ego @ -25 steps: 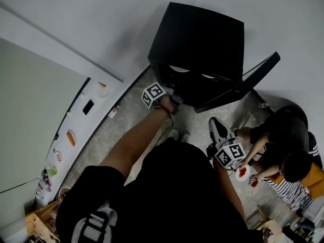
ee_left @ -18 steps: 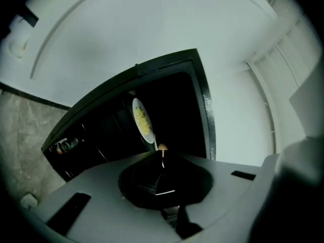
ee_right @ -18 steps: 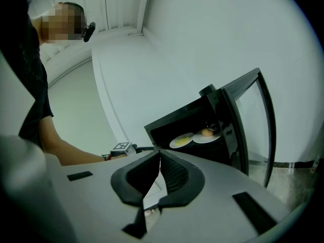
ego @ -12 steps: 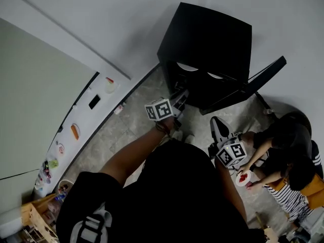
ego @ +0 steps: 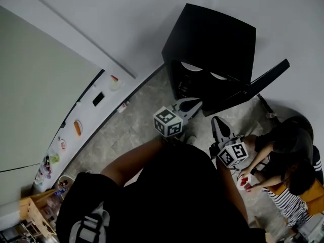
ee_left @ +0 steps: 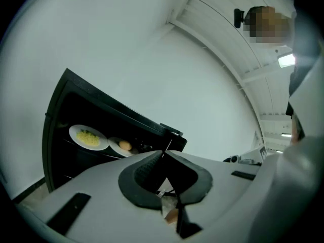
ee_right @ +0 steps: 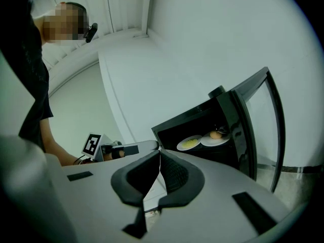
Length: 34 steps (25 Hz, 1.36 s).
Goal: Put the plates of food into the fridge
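No text, label or number can be read

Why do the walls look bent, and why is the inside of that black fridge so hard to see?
Head view: a fisheye lens bows the wall edges, and the black fridge swallows light. Left gripper view: the ceiling light glares and the picture's rim goes black. Right gripper view: the plates inside show clearly.

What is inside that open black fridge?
A plate of yellow food and a plate with a round brownish item share one shelf. The rest of the fridge is too dark to see.
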Tool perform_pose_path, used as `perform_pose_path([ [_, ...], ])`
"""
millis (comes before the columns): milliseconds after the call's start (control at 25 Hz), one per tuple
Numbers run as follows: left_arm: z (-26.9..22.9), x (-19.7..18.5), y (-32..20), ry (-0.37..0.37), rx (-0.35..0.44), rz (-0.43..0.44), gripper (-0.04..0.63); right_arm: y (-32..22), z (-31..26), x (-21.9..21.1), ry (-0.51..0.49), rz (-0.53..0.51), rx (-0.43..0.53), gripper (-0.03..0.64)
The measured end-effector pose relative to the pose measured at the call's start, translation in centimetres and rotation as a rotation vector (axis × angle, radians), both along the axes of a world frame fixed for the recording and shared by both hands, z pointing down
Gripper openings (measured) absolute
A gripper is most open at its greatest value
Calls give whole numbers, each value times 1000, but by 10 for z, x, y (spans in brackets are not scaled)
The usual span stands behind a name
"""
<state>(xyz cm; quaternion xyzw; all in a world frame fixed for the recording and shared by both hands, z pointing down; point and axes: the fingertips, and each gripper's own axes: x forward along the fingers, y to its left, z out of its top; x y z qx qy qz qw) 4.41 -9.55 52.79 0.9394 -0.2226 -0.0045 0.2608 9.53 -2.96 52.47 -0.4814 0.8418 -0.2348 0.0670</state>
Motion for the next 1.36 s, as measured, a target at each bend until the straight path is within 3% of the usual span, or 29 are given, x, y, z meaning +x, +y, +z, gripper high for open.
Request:
perform_pose_path([
  [440, -18, 15, 39, -109, 190, 105, 31, 5, -18, -4, 42, -15, 63, 26],
  [760, -31, 10, 48, -153, 228, 82, 32, 10, -39, -16, 98, -67, 150, 26],
  [1040, -49, 0, 49, -175, 326, 31, 32, 15, -52, -20, 92, -82, 203, 26],
  [1360, -57, -13, 49, -195, 329, -41, 32, 21, -65, -20, 82, -82, 265, 26],
])
